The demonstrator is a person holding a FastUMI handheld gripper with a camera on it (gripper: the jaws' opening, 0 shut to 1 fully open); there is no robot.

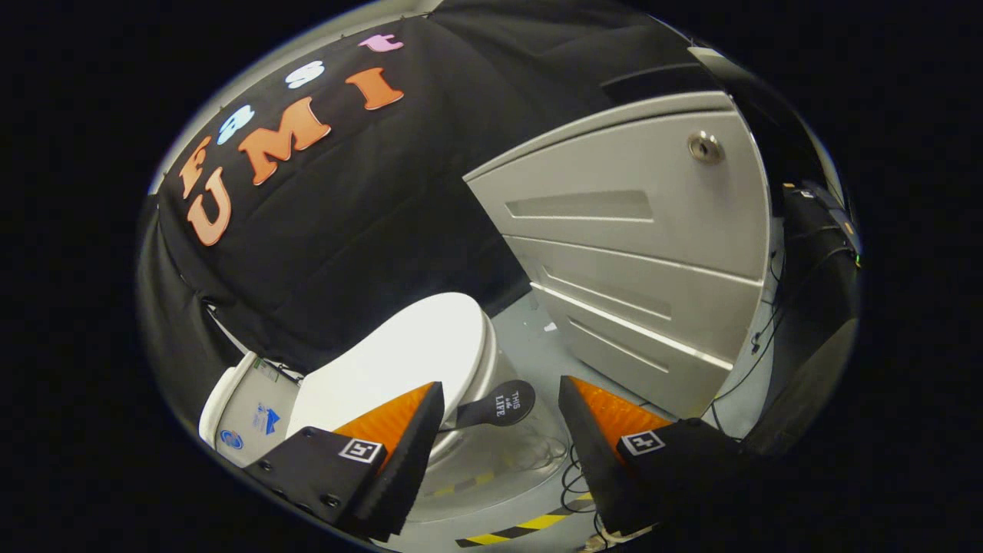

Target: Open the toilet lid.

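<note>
Two fingers (430, 415) spread apart, one toilet lid (399, 361) closed, one lid handle (495, 405) between

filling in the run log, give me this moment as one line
stage: approach | toilet lid: closed | lid handle tab: between fingers, untouched | gripper: open | beyond: grey drawer cabinet

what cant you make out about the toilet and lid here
- Toilet lid, gripper view: its near edge is hidden behind one finger of the open tongs.
- Dark handle tab, between the fingers: where it joins the lid is hidden by that finger.
- Toilet bowl: mostly covered by the lid and fingers.
- Tank: its stickers are too small to tell.
</note>
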